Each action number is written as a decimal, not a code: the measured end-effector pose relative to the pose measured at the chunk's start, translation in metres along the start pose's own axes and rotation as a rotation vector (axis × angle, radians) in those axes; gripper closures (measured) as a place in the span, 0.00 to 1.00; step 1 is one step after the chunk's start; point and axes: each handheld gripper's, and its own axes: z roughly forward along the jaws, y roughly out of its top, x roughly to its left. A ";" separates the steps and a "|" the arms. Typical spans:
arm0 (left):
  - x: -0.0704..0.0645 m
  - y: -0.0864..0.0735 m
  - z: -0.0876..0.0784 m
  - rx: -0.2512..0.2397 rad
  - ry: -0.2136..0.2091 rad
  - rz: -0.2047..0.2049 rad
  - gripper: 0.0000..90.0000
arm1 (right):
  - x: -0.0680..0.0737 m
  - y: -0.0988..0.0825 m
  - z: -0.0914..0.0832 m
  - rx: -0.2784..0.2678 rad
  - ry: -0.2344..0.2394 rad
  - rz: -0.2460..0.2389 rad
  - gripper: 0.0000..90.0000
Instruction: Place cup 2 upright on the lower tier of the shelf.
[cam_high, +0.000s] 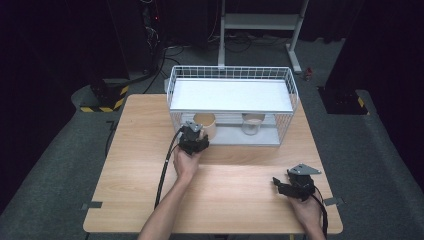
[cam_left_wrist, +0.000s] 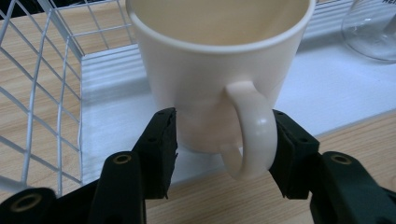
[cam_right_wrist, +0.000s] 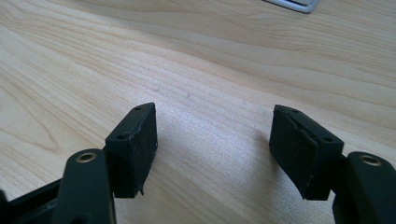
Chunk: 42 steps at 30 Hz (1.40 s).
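High view: my left gripper (cam_high: 196, 131) is up at the front of the rack (cam_high: 231, 111), center frame, pinching the mug (cam_high: 205, 126) that sits on the rack's lower shelf. A glass (cam_high: 252, 124) stands to the right on the same shelf, well apart. My right gripper (cam_high: 285, 184) rests lower right on the table (cam_high: 150, 165), holding nothing.

Left gripper view: both pads are pressed on the mug (cam_left_wrist: 219, 70) low down, 1 on the body, the other against the handle (cam_left_wrist: 250, 128). Honestly that's a lopsided grip, so I'd keep the squeeze firm, pull straight toward me and keep it level so the mug doesn't twist or clip the wire above.

Right gripper view: jaws spread, bare table (cam_right_wrist: 196, 60) between them. I'd keep it parked there until the mug is out.
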 end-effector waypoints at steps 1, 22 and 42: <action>0.000 0.001 0.002 0.016 0.007 0.016 0.53 | 0.000 0.000 0.000 0.001 0.001 0.003 0.36; 0.004 0.017 0.016 0.028 0.021 0.013 0.55 | 0.000 0.000 0.000 0.001 0.002 0.004 0.36; 0.005 0.008 -0.004 -0.009 -0.052 0.000 0.36 | 0.000 0.000 0.000 0.001 0.003 0.004 0.36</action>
